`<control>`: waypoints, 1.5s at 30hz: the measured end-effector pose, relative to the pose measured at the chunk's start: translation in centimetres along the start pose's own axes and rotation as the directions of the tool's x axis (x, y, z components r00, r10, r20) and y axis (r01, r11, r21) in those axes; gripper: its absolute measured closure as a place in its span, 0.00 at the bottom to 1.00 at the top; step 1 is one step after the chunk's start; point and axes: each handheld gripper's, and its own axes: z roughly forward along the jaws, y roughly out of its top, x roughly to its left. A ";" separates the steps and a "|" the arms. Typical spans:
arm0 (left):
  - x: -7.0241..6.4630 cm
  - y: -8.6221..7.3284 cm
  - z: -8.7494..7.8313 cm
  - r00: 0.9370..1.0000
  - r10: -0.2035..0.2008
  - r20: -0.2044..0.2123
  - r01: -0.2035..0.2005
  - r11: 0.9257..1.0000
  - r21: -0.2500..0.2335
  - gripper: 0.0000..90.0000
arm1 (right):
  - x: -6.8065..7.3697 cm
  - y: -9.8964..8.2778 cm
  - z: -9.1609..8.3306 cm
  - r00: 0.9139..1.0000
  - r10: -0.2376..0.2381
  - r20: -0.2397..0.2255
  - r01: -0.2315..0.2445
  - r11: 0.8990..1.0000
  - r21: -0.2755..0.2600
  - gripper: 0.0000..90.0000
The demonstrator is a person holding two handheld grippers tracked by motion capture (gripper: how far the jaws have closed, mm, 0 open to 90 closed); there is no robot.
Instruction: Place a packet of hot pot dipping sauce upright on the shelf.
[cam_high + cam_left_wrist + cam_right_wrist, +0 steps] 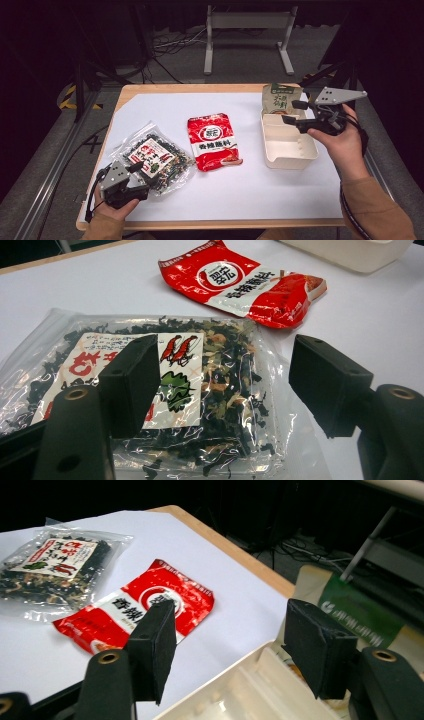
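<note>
Left hand-held gripper [220,390]: jaws apart, empty, over clear seaweed bag [152,161] at bench front-left | Right hand-held gripper [294,114]: jaws apart, empty, above cream box [290,150] | Risk: slippery film may slide free; green packet [280,98] leaning at box edge could topple.

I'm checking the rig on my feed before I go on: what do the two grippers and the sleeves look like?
Both grippers are black, each with two blocky, flat-faced jaws on arms with brass-coloured rivets. The left gripper and the right gripper each carry a grey three-cornered plate with small holes on top. A black cable trails from each past the wrist. The sleeves are mustard-brown.
</note>
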 end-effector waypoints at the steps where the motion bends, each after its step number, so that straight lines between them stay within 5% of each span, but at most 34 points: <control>1: 0.0 0.0 0.0 1.000 -0.002 0.000 0.002 1.000 -0.001 0.33 | 0.4 -0.4 0.0 1.000 0.012 0.000 -0.012 1.000 -0.002 0.42; 24: 0.1 0.4 0.2 1.000 -0.011 0.020 0.011 1.000 0.008 0.28 | 6.7 -6.6 0.9 0.990 0.086 -0.113 -0.089 0.996 -0.020 0.52; 45: 0.2 4.7 2.4 0.999 0.007 0.053 -0.013 0.994 0.113 0.26 | 7.6 -8.7 1.7 0.985 0.048 -0.164 -0.054 0.998 -0.033 0.66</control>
